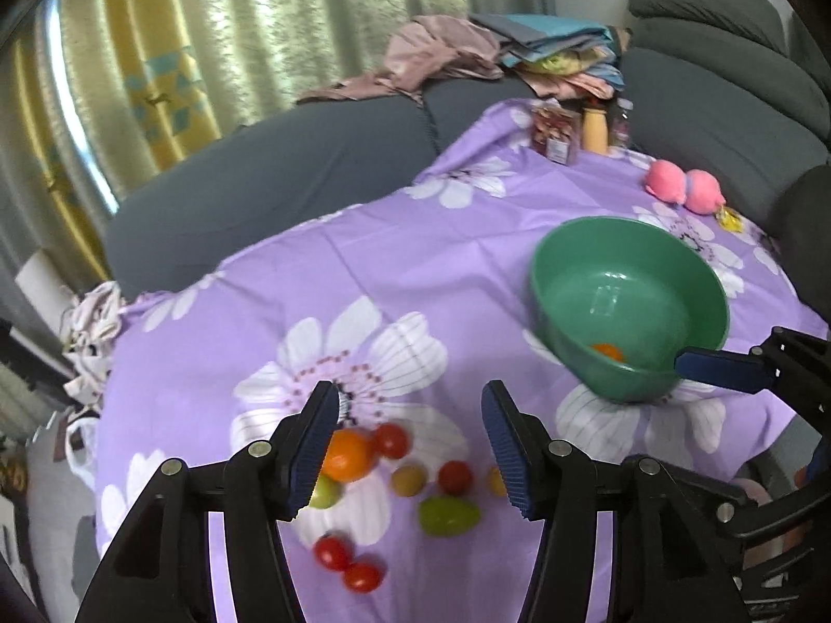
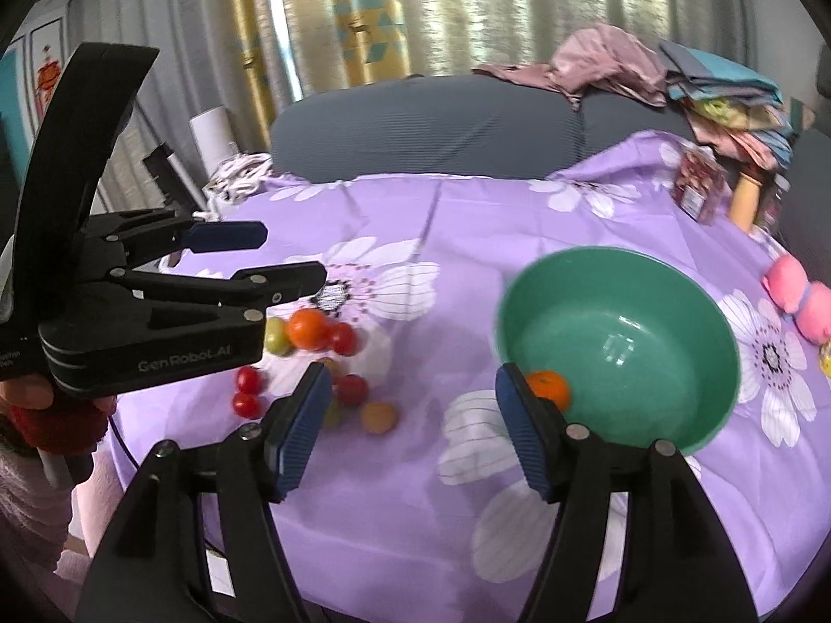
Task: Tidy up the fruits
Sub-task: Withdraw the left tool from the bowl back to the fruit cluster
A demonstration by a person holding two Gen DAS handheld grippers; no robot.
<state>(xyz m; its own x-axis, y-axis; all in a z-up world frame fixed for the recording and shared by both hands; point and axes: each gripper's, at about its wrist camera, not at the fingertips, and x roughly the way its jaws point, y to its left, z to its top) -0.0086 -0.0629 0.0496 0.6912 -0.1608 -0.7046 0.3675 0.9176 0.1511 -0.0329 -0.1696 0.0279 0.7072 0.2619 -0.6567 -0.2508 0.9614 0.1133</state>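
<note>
Green bowl [image 2: 618, 348] holds one orange [image 2: 548, 388]; your fingers [image 1: 322, 446] spread, empty; next, pinch loose fruits [image 1: 446, 477] off worktop [image 1: 415, 270].

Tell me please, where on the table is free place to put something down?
Free: the cloth between the fruit cluster and the green bowl, and the wide stretch behind both, up to the sofa. Crowded: the near-left corner with loose fruits, and the far-right corner with the jar, bottle and pink toy.
</note>
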